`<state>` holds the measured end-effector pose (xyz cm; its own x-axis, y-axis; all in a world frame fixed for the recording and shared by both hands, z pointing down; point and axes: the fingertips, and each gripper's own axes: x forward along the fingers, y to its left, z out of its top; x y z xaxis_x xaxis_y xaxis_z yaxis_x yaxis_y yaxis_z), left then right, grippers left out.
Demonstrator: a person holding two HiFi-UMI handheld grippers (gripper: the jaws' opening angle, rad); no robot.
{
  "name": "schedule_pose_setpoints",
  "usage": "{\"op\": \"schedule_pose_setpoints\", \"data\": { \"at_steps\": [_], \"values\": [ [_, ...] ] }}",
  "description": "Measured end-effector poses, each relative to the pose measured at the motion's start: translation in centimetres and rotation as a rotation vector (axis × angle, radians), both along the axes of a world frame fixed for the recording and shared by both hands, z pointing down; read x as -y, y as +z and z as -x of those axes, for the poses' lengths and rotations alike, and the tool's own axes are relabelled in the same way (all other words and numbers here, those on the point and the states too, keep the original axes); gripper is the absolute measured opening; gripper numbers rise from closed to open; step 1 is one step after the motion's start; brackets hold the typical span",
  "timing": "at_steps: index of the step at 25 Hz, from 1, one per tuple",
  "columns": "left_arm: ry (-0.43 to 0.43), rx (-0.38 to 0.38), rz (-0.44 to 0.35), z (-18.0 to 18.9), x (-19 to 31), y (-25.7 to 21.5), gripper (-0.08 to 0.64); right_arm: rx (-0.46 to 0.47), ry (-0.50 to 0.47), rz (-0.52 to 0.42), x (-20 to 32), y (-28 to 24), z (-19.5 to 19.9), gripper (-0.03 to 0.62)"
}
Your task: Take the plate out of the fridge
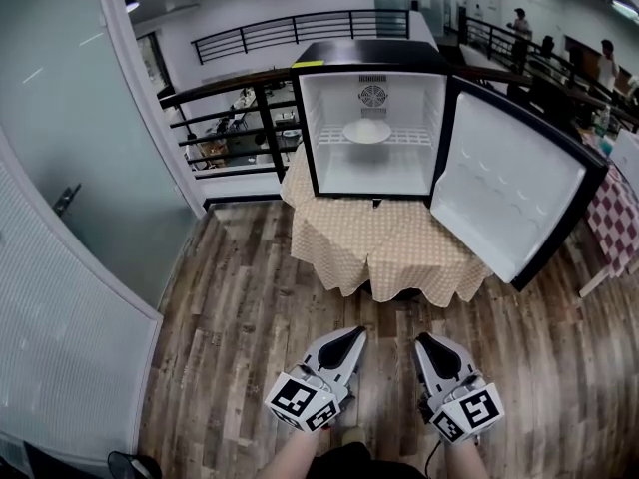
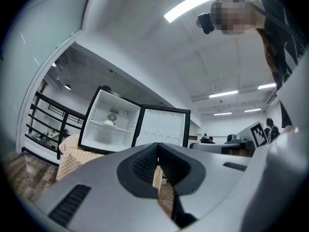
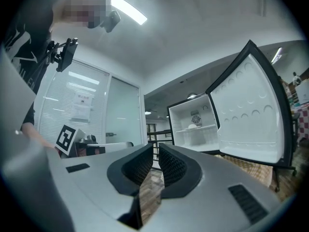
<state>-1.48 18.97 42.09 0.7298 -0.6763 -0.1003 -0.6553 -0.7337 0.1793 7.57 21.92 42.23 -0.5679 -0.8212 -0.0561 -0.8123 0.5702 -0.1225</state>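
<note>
A small black fridge [image 1: 371,128] stands open on a table with a checked cloth [image 1: 379,242]. Its door [image 1: 509,193] is swung out to the right. A white plate [image 1: 366,131] rests on the wire shelf inside; it also shows as a small plate [image 2: 109,123] in the left gripper view and a small plate [image 3: 193,126] in the right gripper view. My left gripper [image 1: 344,345] and right gripper [image 1: 431,349] are held low near my body, well short of the table, both shut and empty.
Wood floor lies between me and the table. A glass partition [image 1: 70,148] runs along the left, a black railing [image 1: 230,118] behind the table. A second table with a red checked cloth [image 1: 617,218] sits at far right. People [image 1: 519,33] stand in the background.
</note>
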Motion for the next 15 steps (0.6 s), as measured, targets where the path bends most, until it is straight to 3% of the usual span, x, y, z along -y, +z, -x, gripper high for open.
{"op": "schedule_pose_setpoints", "data": {
  "at_steps": [9, 15],
  "values": [
    [0.013, 0.005, 0.019, 2.2, 4.2, 1.1, 0.008, -0.002, -0.002, 0.025, 4.4, 0.8, 2.7, 0.041],
    [-0.021, -0.005, 0.037, 4.0, 6.0, 1.4, 0.008, 0.0, 0.0, 0.047, 6.6, 1.0, 3.3, 0.041]
  ]
}}
